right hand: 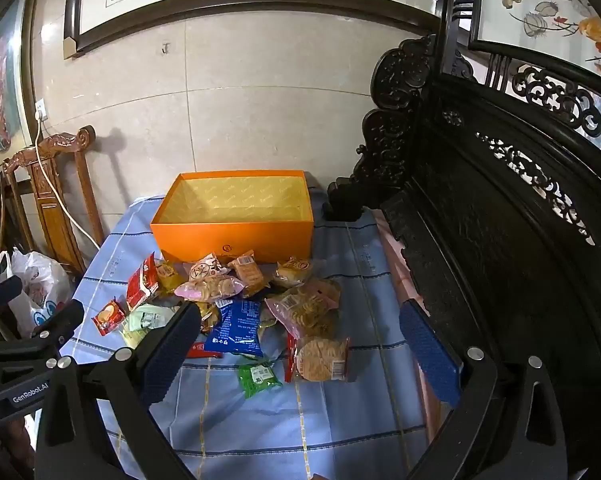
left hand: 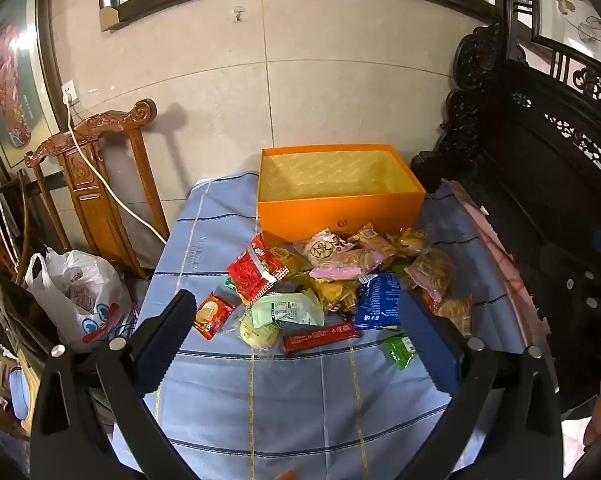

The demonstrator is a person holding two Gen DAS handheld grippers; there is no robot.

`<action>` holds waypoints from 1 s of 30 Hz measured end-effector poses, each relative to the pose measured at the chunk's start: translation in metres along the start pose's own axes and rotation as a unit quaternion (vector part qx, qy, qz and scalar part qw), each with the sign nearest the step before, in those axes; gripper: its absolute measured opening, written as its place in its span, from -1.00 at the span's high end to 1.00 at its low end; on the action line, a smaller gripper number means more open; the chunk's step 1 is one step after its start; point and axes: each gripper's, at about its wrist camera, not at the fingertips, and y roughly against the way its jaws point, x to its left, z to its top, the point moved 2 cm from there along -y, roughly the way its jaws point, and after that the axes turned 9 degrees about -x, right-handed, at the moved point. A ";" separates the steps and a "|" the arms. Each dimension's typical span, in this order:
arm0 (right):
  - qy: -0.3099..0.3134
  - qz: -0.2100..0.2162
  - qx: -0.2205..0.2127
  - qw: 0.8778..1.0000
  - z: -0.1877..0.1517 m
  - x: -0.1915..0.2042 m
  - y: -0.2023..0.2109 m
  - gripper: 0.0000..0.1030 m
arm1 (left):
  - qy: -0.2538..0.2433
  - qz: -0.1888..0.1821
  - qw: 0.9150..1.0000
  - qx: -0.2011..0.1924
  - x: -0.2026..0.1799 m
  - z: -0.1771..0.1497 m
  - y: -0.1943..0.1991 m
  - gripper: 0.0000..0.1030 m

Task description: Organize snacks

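On the blue checked cloth (left hand: 228, 408) we see a loose pile of snacks (left hand: 332, 276) in front of an orange box (left hand: 340, 210), open-topped, nothing visible inside it; its floor is partly hidden by the near wall. Both our grippers hang above the near edge of the cloth, tilted down. Left gripper (left hand: 296, 320): jaws spread wide, nothing between the pads, touching nothing. Right gripper (right hand: 300, 332): same, wide apart and holding nothing.

Pile, what we can make out: red packet (left hand: 252, 274) at left, small orange-red biscuit packet (left hand: 212, 314) just beside it, pale green packet (left hand: 288, 310), long red bar (left hand: 320, 336) at the near edge, blue packet (right hand: 236, 326), small green packet (right hand: 258, 378) apart at the front, round cracker pack (right hand: 320, 358) at right. Middle of the pile overlaps too much to count; labels are too small to read. In the right wrist view the left pad covers the red bar and part of the green packet.

Dark carved bench (right hand: 500, 240) runs along the right, cut off by the frame. Wooden chair (left hand: 100, 184) and white plastic bag (left hand: 76, 296) sit left of the cloth.
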 end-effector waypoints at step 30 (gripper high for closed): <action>0.003 -0.002 -0.004 1.000 0.000 0.001 0.004 -0.93 | 0.012 0.006 1.000 0.002 0.010 0.000 0.005 -0.92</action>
